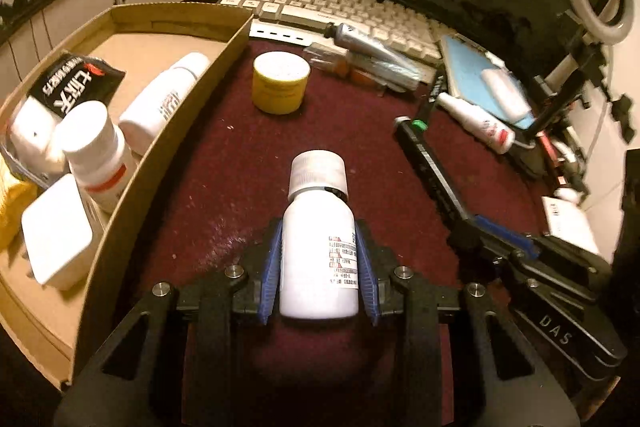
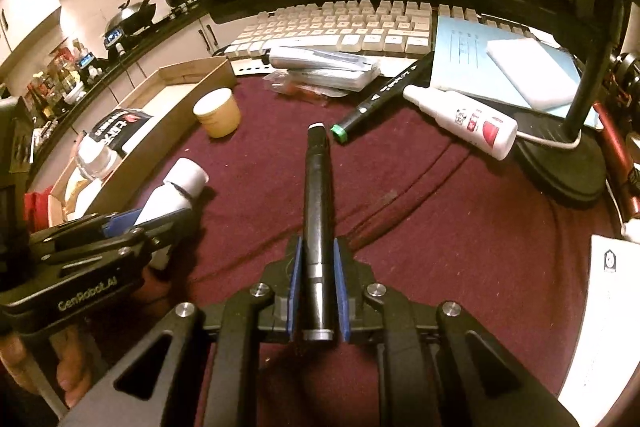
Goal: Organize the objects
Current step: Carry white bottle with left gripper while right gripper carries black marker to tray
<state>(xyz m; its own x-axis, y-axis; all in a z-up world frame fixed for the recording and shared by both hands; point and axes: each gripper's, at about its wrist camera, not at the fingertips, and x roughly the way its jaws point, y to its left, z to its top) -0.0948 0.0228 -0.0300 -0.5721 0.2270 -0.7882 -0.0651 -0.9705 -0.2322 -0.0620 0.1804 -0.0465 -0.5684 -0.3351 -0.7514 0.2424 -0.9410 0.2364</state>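
Tongs (image 1: 320,267) tight on bottle (image 1: 320,239)

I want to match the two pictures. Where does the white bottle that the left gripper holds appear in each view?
Left wrist view: the white bottle is at bottom centre, between the pads of the left gripper, cap pointing away.
Right wrist view: the same bottle is at the left, sticking out of the left gripper, beside the cardboard box.
Shared landmark: the yellow jar on the dark red cloth.
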